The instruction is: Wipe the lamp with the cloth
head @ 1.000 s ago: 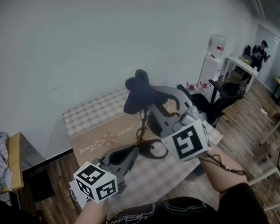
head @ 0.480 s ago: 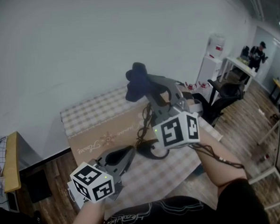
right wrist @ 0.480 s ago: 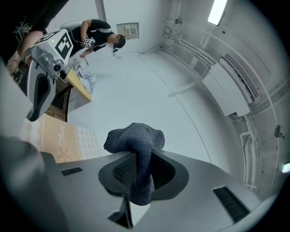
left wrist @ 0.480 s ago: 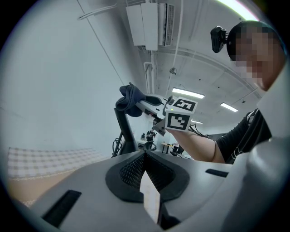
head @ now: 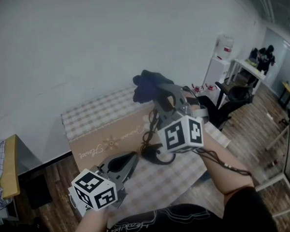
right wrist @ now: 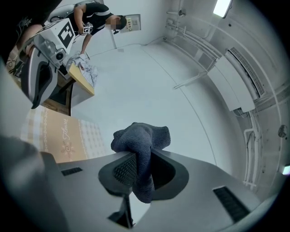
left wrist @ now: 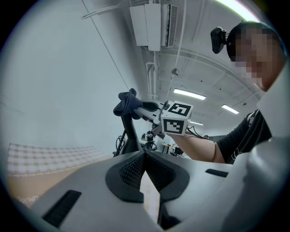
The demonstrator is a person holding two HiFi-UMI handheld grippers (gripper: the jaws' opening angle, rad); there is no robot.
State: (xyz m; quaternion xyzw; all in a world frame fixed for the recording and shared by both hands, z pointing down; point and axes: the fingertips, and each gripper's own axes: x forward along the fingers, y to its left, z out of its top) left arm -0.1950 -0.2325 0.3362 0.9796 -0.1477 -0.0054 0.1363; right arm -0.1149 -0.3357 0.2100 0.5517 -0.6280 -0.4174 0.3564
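A person holds a claw in each hand above a surface (head: 89, 119) covered by a checked cloth with a tan runner along it. The right claw (head: 159, 92) is raised over the middle of the surface and pinches a dark cloth (right wrist: 141, 149), which bunches above its tips and hangs down between them. The bundle sits at the top of the black lamp's (left wrist: 132, 134) upright stem. Seen from the left claw, the two appear to meet there, though contact is not certain. The lamp's round base rests on the surface, just beyond the left claw (head: 130, 160). That claw is held low near the person, its tips pressed together with nothing between them.
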